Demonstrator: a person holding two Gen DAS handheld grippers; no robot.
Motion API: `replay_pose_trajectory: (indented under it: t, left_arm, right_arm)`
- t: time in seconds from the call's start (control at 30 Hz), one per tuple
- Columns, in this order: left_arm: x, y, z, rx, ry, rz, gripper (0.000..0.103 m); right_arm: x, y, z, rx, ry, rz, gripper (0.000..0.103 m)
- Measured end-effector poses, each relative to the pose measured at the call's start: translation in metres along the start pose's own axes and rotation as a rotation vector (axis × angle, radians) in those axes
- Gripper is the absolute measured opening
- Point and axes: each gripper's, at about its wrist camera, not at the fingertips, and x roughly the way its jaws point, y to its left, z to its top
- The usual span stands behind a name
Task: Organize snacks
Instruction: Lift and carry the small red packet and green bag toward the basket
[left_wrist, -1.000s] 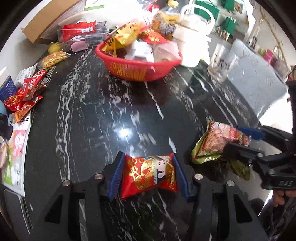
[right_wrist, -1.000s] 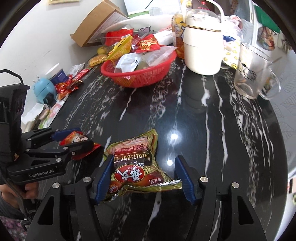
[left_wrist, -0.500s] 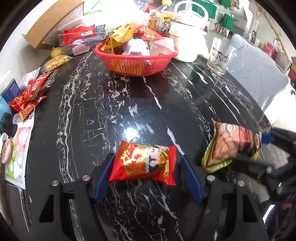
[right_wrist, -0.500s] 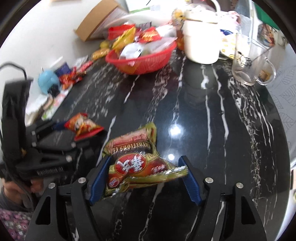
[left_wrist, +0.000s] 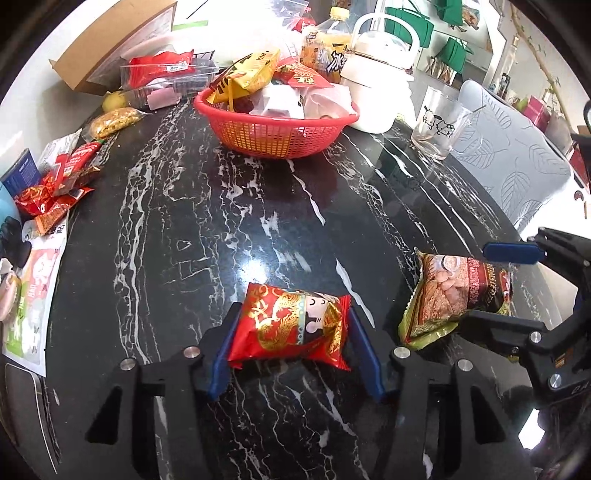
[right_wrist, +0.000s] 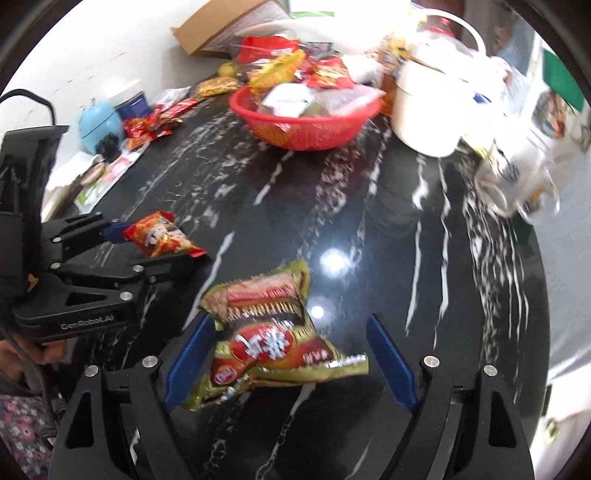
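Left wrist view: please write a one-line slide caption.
Left gripper closing on a red snack on the black table, red basket beyond.

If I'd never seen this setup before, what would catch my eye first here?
Probably the bright red basket, heaped with snack packets, at the far side of the black marble table. Close up, each gripper has a packet between its blue fingers: the left gripper is closing on a red and gold packet, while the right gripper is opening around a green-edged brown packet.
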Motion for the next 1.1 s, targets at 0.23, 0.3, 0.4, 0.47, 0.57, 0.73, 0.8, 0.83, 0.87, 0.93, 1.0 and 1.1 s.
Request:
replay_pose_trajectory:
  t: [0.23, 0.3, 0.4, 0.47, 0.57, 0.73, 0.8, 0.83, 0.87, 0.93, 1.0, 1.1]
  left_arm:
    - [-0.006, 0.004, 0.002, -0.023, -0.016, -0.015, 0.05]
    - [-0.006, 0.006, 0.003, -0.022, -0.017, -0.004, 0.05]
    - [-0.003, 0.007, 0.003, -0.025, 0.0, -0.021, 0.05]
    - [-0.002, 0.007, 0.002, -0.014, 0.005, -0.021, 0.05]
    - [0.0, 0.006, 0.002, -0.006, 0.031, -0.015, 0.053]
    - [-0.001, -0.004, -0.002, 0.057, 0.042, 0.043, 0.055]
    - [-0.002, -0.003, -0.004, 0.053, 0.027, 0.042, 0.051]
    - [-0.003, -0.003, -0.005, 0.051, 0.023, 0.057, 0.047]
    - [-0.003, -0.001, -0.005, 0.045, 0.02, 0.051, 0.047]
    - [-0.005, 0.002, -0.005, 0.019, 0.015, 0.04, 0.046]
    - [-0.005, 0.004, -0.004, 0.003, 0.015, 0.037, 0.046]
    - [-0.007, 0.007, -0.004, -0.014, 0.011, 0.027, 0.045]
  right_arm:
    - [0.014, 0.004, 0.007, -0.061, 0.052, 0.039, 0.072]
    - [0.017, 0.003, 0.005, -0.054, 0.058, 0.085, 0.055]
    - [0.018, 0.004, 0.004, -0.05, 0.061, 0.098, 0.055]
    - [0.018, 0.006, 0.004, -0.056, 0.06, 0.088, 0.055]
    - [0.017, 0.007, 0.004, -0.057, 0.061, 0.08, 0.055]
    - [0.017, 0.006, 0.003, -0.045, 0.063, 0.081, 0.055]
    - [0.017, 0.005, 0.003, -0.041, 0.059, 0.082, 0.055]
    - [0.017, 0.005, 0.003, -0.038, 0.058, 0.082, 0.055]
    - [0.016, 0.005, 0.003, -0.036, 0.056, 0.082, 0.055]
    - [0.015, 0.006, 0.002, -0.045, 0.046, 0.077, 0.053]
    - [0.013, 0.008, 0.0, -0.053, 0.034, 0.071, 0.051]
    - [0.012, 0.007, -0.002, -0.043, 0.017, 0.078, 0.048]
